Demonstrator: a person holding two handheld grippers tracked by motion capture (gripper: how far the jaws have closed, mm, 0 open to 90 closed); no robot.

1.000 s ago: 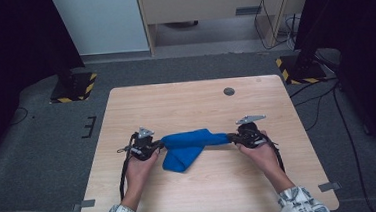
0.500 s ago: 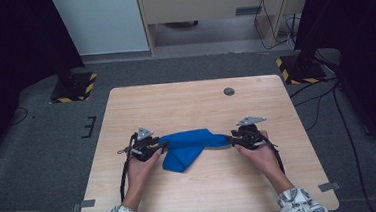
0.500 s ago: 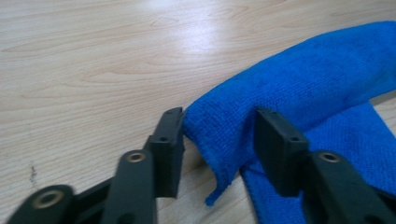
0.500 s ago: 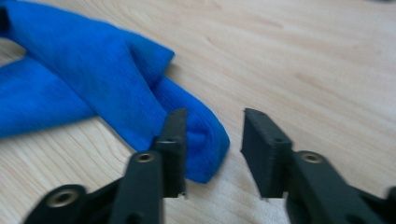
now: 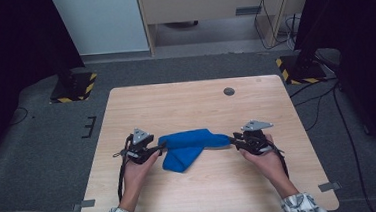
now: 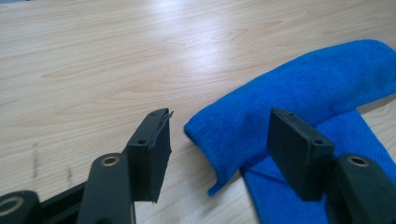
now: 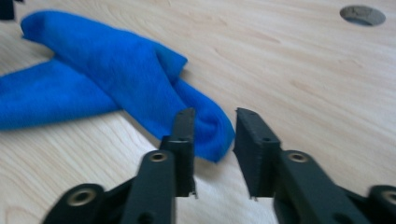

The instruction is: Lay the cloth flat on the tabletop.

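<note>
High view first: a blue cloth point(image 5: 188, 145) is seen lying folded over itself on the near half of the wooden table point(image 5: 186, 106), with one long band running left to right and a second flap angled out from under it toward the near edge. The left gripper point(image 5: 155, 149) is held at the cloth's left end and the right gripper point(image 5: 232, 140) at its right end, each gripped by a hand coming in from the bottom. A small round grommet hole point(image 5: 229, 91) is spotted farther back on the tabletop, well apart from everything else.

From the left gripper view, the jaws are seen spread wide, and the cloth's corner point(image 6: 219, 135) is sitting in the gap between them, nothing pinched. Whether the pads actually touch the fabric can't really be told.

Over in the right gripper view, the jaws are set narrower but still parted, with the rounded folded end of the cloth point(image 7: 210, 126) lying just ahead of them, partly behind the left-hand jaw. No clamping is visible there either.
</note>
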